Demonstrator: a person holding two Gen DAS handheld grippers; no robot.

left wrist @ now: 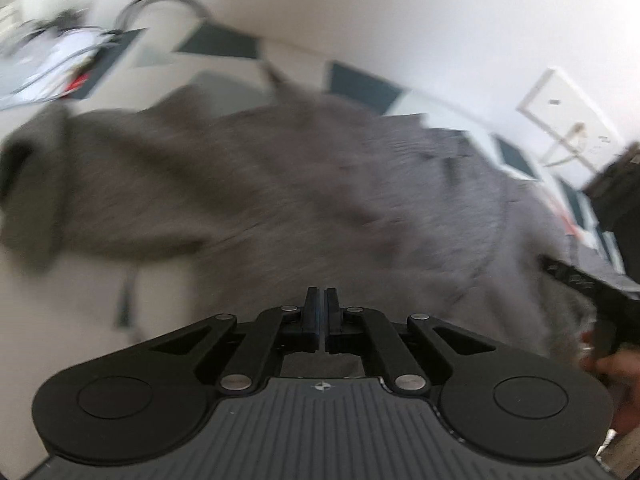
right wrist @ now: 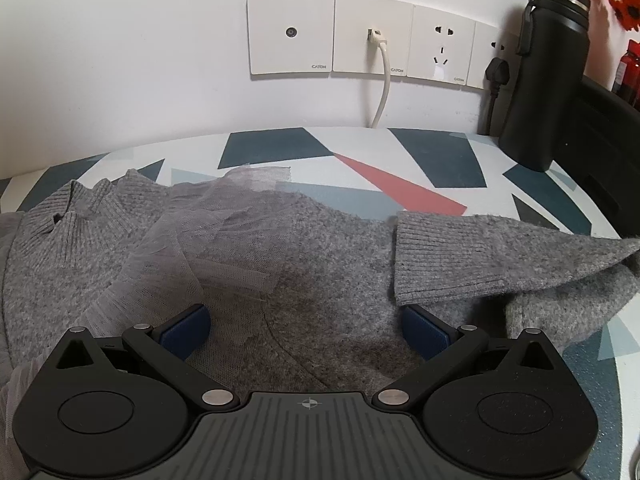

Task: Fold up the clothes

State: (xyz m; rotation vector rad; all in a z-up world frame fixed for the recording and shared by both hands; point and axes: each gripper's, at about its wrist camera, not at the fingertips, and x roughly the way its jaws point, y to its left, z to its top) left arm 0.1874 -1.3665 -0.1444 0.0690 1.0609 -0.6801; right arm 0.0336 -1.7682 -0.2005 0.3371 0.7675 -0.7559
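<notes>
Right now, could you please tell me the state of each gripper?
Left gripper: shut, nothing between its pads.
Right gripper: open above the grey sweater, holding nothing.

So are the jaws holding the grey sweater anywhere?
No, nothing is held. The left gripper is shut with nothing between its jaws, and the right gripper is open above the grey sweater.

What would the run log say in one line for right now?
task: fold clothes | left gripper: shut, empty | right gripper: open over grey sweater | sleeve cuff: folded onto body | table
</notes>
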